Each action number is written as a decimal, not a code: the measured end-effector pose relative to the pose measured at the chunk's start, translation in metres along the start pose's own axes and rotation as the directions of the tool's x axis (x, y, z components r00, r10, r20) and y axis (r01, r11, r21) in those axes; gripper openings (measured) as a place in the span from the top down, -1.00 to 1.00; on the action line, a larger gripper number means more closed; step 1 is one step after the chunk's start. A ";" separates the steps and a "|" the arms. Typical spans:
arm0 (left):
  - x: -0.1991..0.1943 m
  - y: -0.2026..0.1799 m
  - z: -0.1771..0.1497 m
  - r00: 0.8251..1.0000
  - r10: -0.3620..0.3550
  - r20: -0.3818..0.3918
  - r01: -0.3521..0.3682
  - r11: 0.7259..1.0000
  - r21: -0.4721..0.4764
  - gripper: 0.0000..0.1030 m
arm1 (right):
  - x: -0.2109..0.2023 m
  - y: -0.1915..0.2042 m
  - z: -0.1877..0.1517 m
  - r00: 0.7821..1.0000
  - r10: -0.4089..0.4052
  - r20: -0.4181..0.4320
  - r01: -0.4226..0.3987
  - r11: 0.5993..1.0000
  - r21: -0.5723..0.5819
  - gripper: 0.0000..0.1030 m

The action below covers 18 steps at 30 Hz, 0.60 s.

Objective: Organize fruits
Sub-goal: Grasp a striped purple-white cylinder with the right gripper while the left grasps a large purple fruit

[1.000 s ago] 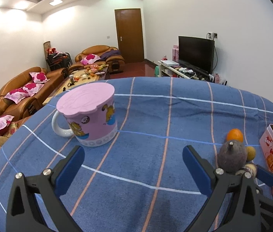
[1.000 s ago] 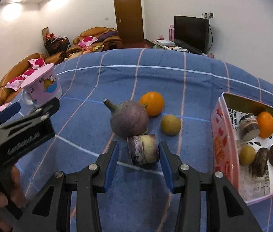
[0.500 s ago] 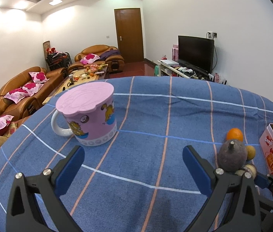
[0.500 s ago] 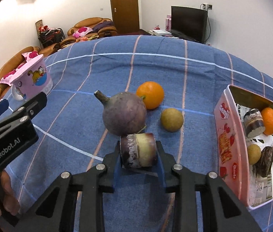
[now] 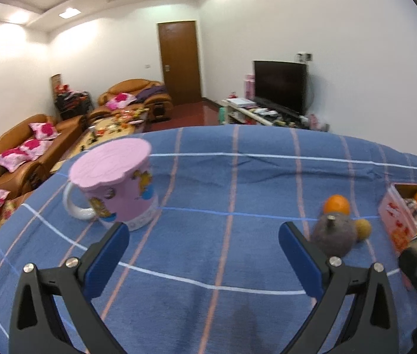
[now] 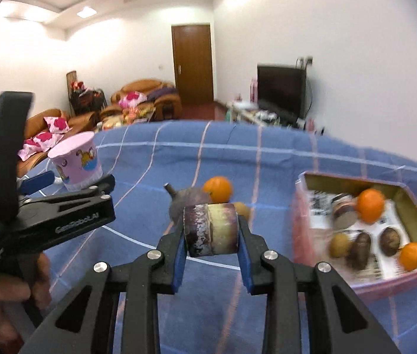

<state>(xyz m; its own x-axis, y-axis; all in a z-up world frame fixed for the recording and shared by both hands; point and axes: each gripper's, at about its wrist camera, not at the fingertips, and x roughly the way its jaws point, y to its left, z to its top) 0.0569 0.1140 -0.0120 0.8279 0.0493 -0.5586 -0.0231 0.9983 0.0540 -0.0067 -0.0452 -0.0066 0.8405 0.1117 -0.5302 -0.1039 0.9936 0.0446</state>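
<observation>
I am carrying the sugarcane piece (image 6: pixel 210 228), a short purple-and-cream cylinder, which is sitting crosswise between the fingers (image 6: pixel 178 261) of my right gripper (image 6: pixel 212 258); both blue pads are pressing on its ends, and it looks lifted clear of the blue checked surface (image 6: pixel 155 177). Just beyond it, the big purple round fruit (image 6: pixel 187 199), an orange (image 6: pixel 217 188) and a small yellow-brown fruit (image 6: pixel 242 210) are lying together on the cloth. To the right, the pink box (image 6: pixel 320 253) is already holding oranges, dark fruits, a yellow one and another cane piece.

So I judge the step in hand is the transfer, with the pick done. The next move is calling for a swing to the right over the near wall of the box, then a release above a bare patch of its paper lining, low enough that the cylinder is not rolling onto the others.

My left gripper (image 5: pixel 205 253) is hanging with its fingers spread wide and holding nothing, near the lidded pink mug (image 5: pixel 114 183) at far left.
</observation>
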 end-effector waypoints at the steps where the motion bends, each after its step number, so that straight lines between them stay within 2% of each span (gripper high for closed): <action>1: -0.002 -0.001 0.000 1.000 -0.019 0.002 0.019 1.000 0.003 -1.00 | -0.009 -0.005 -0.002 1.000 -0.009 0.019 0.009 1.000 -0.006 0.38; 5: -0.004 -0.015 -0.003 0.993 -0.116 -0.005 0.116 0.993 0.031 -1.00 | -0.034 -0.025 -0.009 0.997 -0.045 0.061 0.046 0.999 -0.015 0.38; 10: -0.011 -0.045 0.000 0.965 -0.260 -0.023 0.261 0.963 0.064 -1.00 | -0.039 -0.044 -0.012 0.996 -0.058 0.064 0.057 0.998 0.008 0.38; 12: -0.008 -0.063 0.004 0.964 -0.262 -0.047 0.265 0.959 0.095 -0.97 | -0.039 -0.050 -0.010 0.996 -0.059 0.063 0.057 0.998 0.027 0.38; 15: 0.010 -0.083 0.012 0.965 -0.234 -0.115 0.246 0.963 0.106 -0.74 | -0.040 -0.057 -0.010 0.997 -0.048 0.062 0.045 0.998 0.050 0.38; 18: 0.041 -0.093 0.014 0.943 -0.226 -0.244 0.243 0.969 0.038 -0.48 | -0.042 -0.064 -0.007 0.997 -0.044 0.066 0.040 0.997 0.068 0.38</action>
<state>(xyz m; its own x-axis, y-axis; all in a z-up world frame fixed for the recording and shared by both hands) 0.1011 0.0229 -0.0286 0.6494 -0.1717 -0.7408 0.2001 0.9784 -0.0514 -0.0393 -0.1139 0.0069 0.8774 0.0684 -0.4749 -0.0339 0.9962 0.0808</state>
